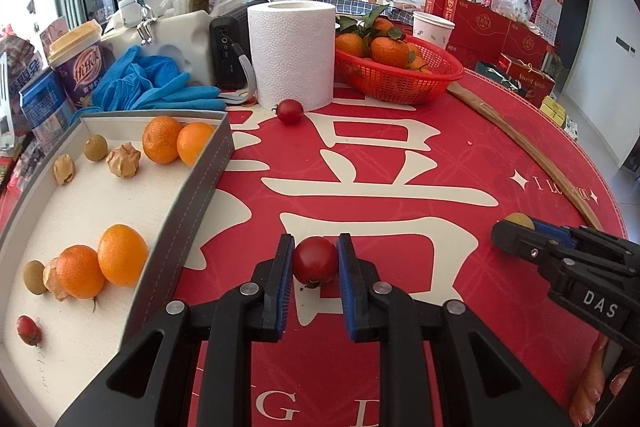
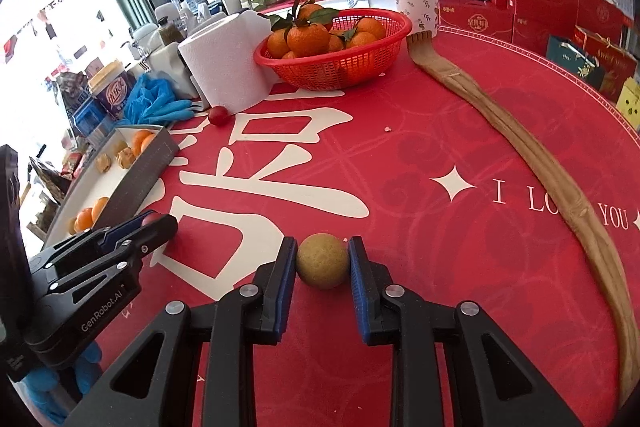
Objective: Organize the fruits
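Left gripper (image 1: 315,259): fingers clamped on the red fruit (image 1: 315,259), low on the counter (image 1: 400,163).
Right gripper (image 2: 322,261): fingers clamped on the tan round fruit (image 2: 322,261).
Destination: likely the grey tray (image 1: 192,187).
Technique: lift straight, clear the tray wall, set beside matching fruit.

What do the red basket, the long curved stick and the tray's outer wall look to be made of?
Red basket: likely moulded plastic, shown by its glossy open mesh.
Long curved stick: looks like bamboo or wood, matte tan with lengthwise grain and comb-like teeth at the far end.
Tray wall: grey, matte, with a stitched seam; perhaps faux leather over board.
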